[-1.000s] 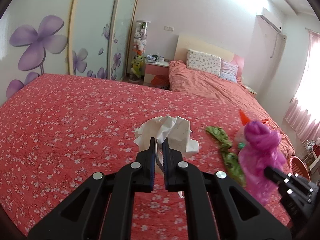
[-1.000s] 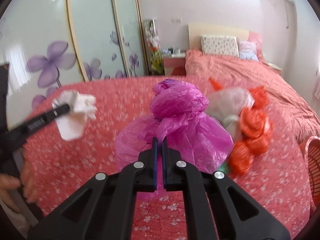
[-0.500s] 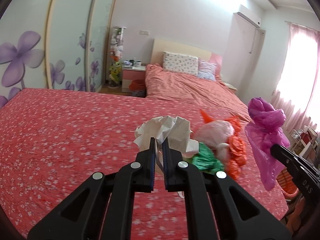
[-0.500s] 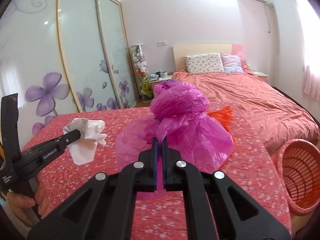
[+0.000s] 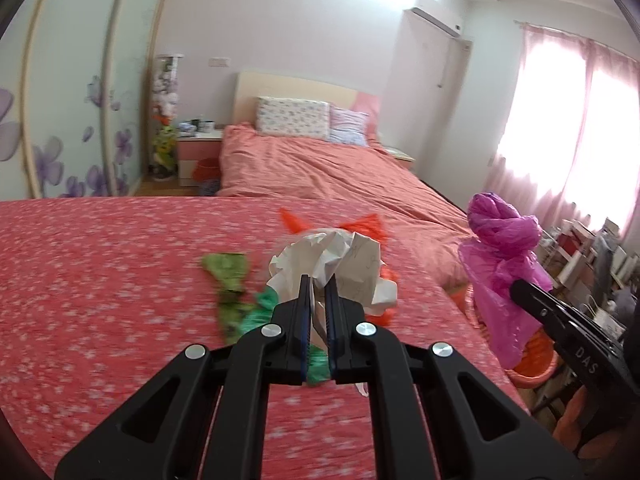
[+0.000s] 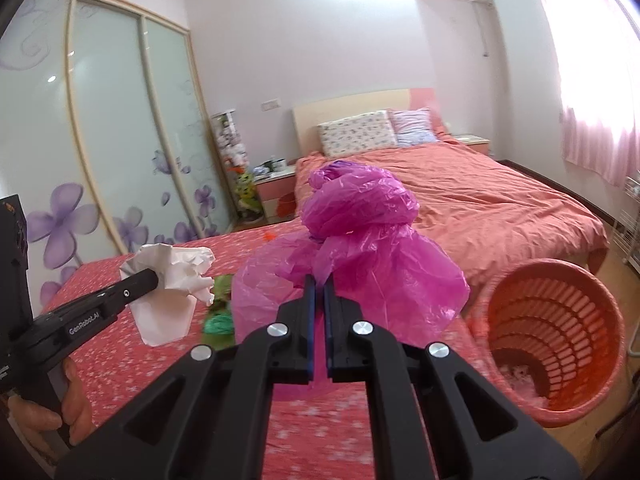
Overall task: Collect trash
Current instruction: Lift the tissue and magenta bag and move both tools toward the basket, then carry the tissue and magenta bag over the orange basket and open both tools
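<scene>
My left gripper [image 5: 318, 282] is shut on a crumpled white paper wad [image 5: 340, 260], held above the red flowered bedspread [image 5: 100, 280]. The same wad [image 6: 172, 280] shows at the left of the right wrist view, pinched by the left gripper [image 6: 154, 276]. My right gripper [image 6: 319, 282] is shut on a knotted magenta plastic bag [image 6: 356, 240], also seen at the right of the left wrist view as the magenta bag [image 5: 502, 256]. Green scraps [image 5: 228, 280] and orange bags [image 5: 360, 226] lie on the bedspread behind the wad. An orange slatted basket [image 6: 560, 344] stands on the floor, right of the bag.
A second bed [image 6: 480, 200] with pillows [image 6: 356, 134] lies beyond, a nightstand [image 5: 198, 152] beside it. Sliding wardrobe doors [image 6: 100, 140] with purple flowers line the left wall. Pink curtains [image 5: 580, 128] cover the window. A hand [image 6: 48, 412] grips the left tool's handle.
Both grippers have swung to the right with their loads, away from the wardrobe side. The orange basket has come fully into the right wrist view. Both grips are unchanged.
</scene>
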